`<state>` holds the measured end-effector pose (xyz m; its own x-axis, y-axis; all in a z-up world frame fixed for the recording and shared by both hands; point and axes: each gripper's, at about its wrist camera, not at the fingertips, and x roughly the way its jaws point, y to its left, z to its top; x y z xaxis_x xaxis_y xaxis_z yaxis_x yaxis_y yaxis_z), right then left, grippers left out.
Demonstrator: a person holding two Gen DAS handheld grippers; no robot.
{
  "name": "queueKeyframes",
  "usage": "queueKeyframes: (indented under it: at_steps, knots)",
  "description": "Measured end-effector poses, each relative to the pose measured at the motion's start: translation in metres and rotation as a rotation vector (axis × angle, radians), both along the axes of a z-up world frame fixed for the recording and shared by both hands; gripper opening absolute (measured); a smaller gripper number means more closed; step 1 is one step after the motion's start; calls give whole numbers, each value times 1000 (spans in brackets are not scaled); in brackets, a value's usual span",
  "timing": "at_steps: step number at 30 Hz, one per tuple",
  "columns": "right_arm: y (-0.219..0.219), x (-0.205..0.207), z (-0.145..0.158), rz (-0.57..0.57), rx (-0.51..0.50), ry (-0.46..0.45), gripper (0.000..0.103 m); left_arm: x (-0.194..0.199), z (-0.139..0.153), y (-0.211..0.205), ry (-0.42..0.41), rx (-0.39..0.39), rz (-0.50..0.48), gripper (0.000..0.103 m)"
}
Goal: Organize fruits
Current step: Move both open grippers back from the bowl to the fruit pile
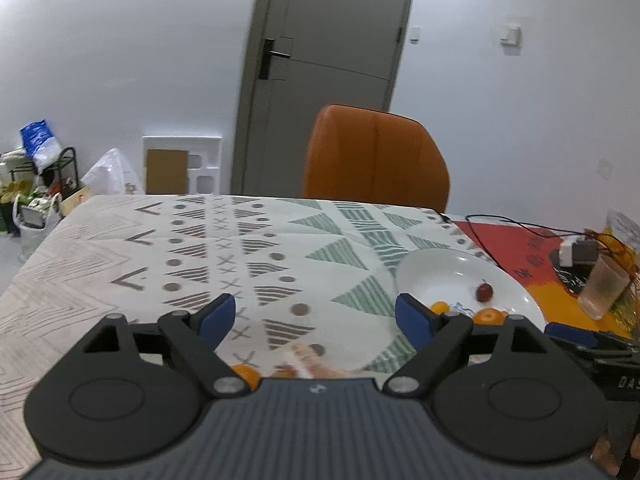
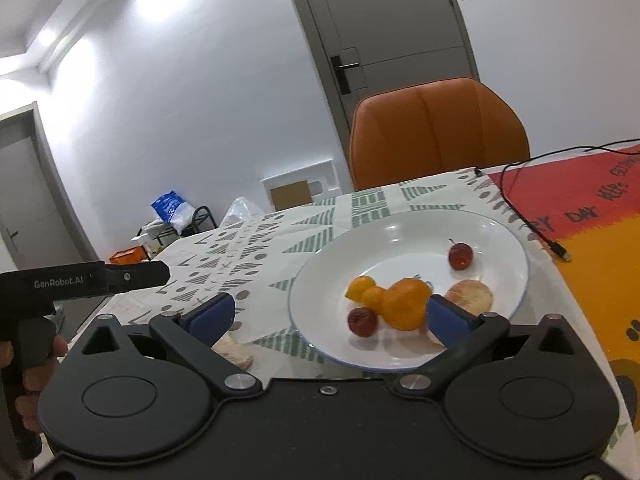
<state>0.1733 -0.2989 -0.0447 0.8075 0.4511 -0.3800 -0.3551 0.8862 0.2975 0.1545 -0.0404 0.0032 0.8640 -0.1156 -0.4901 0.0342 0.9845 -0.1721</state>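
Observation:
A white plate (image 2: 400, 240) holds a tangerine (image 2: 404, 304), two small orange fruits (image 2: 360, 286), two red fruits (image 2: 460, 256) and a pale peeled piece (image 2: 470, 296). My right gripper (image 2: 328, 314) stands open at the plate's near rim, with nothing between its pads. My left gripper (image 1: 316, 320) is open over the patterned tablecloth, left of the plate (image 1: 432, 272). Just under its body lie an orange fruit (image 1: 244, 374) and a pale piece (image 1: 308, 360), both partly hidden. In the right wrist view the left gripper (image 2: 120, 274) shows at the far left, held by a hand (image 2: 40, 360).
An orange chair (image 2: 436, 128) stands behind the table. A black cable (image 2: 520, 208) runs across the red and orange cloth (image 2: 592, 240) right of the plate. A plastic cup (image 1: 602, 288) stands at the far right. The table's left edge (image 1: 24, 276) is near.

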Motion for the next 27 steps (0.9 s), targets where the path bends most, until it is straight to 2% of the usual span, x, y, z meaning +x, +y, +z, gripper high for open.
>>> queueKeyframes:
  at_steps: [18,22,27]
  knots:
    - [45,-4,4,100,-34,-9,103,-13,-11,42,5,-50,52,85]
    - [55,-5,4,124,-43,-7,103,-11,-20,50,25,-74,57,82]
    - [67,-5,2,142,-67,0,99,-4,-35,57,72,-103,52,74]
